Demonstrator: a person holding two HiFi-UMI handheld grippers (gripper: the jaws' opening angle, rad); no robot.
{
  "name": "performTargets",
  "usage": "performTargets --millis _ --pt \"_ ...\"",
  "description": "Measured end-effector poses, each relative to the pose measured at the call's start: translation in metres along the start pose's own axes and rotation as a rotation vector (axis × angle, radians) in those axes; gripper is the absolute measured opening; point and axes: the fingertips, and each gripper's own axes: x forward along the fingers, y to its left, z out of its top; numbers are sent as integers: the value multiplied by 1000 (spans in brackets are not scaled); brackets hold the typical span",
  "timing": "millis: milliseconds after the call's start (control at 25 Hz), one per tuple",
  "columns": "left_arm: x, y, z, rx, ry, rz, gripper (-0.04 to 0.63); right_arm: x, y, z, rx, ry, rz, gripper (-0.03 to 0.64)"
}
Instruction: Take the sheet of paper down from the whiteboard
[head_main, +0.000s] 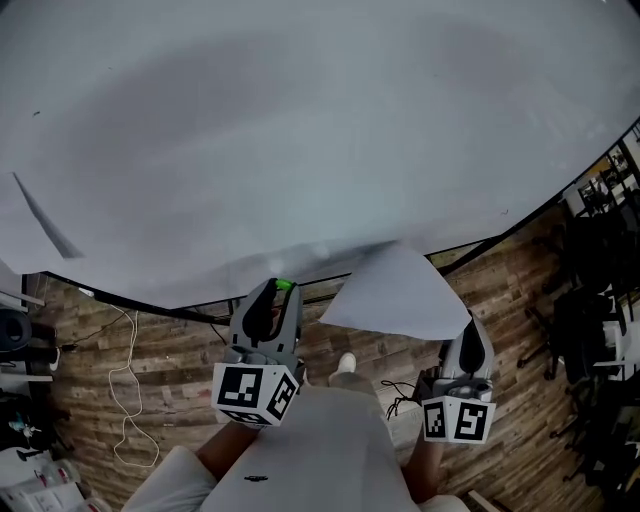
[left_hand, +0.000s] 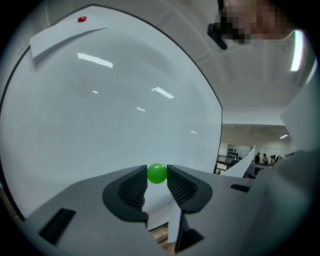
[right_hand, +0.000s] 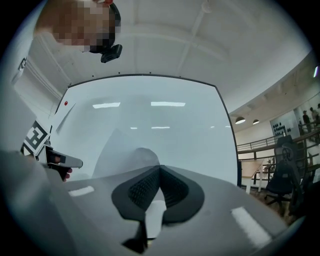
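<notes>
The sheet (head_main: 395, 295) hangs just off the lower edge of the whiteboard (head_main: 300, 130), with a corner clamped in the closed jaws of the right gripper (right_hand: 159, 168). The left gripper (head_main: 280, 292) has its jaws shut on a green magnet (left_hand: 157, 173), seemingly off the board (so nothing appears to pin the sheet). To finish well, I would draw the sheet away evenly without creasing it and keep the magnet from snapping back. A second sheet (left_hand: 55, 40) under a red magnet (left_hand: 81, 19) sits far left. A cable (head_main: 125, 390) lies on the floor (head_main: 180, 350), and chairs (head_main: 590, 300) crowd the right.
</notes>
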Motion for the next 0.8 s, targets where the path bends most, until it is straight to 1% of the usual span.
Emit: performTargets --millis 240,520,800 --pt "4 -5 -2 -5 -4 -30 124 -2 7 2 -42 3 1 9" --pt "6 -9 -1 6 4 -58 124 -1 7 -1 -32 12 -15 9" --pt "3 -13 3 18 -5 -67 124 -1 7 -5 -24 24 -9 9"
